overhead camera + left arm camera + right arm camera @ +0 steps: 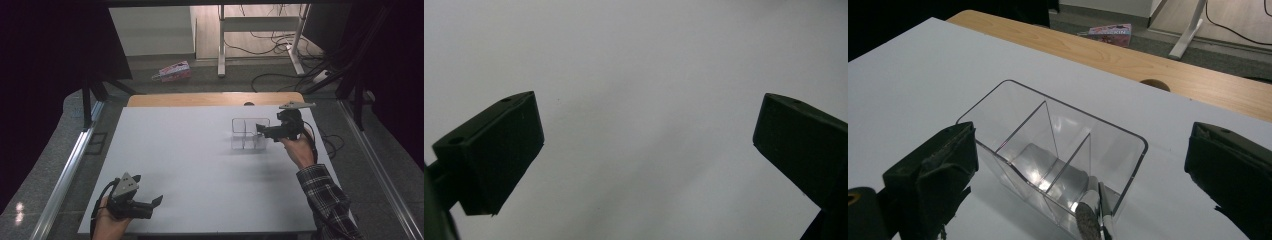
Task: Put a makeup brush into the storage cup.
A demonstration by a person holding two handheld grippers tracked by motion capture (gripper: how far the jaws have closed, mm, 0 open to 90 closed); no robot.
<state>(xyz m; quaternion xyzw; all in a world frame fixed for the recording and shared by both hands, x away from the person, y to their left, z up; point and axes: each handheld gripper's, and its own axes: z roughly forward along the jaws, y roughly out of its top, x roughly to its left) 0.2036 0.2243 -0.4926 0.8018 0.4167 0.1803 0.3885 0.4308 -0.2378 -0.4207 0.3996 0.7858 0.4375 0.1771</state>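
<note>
We see our right gripper (260, 131) spread wide at the clear divided box (1048, 150) right of centre, one silvery item (1090, 215) inside, our left gripper (152, 202) gaping empty lower left, so barely begun, we reckon.

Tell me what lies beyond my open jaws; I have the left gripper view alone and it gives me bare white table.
Observer: A clear plastic organiser box with dividers stands far across the table, at the person's right side.
Operator: Report where the other gripper is.
Observer: The right gripper is at that box's right end, jaws wide open.
Operator: Say what is in the box.
Observer: In the right gripper view a small silvery, shiny object sits in the near compartment; I cannot tell what it is.
Operator: Place my own gripper.
Observer: The left gripper hovers at the white table's near-left corner.
</note>
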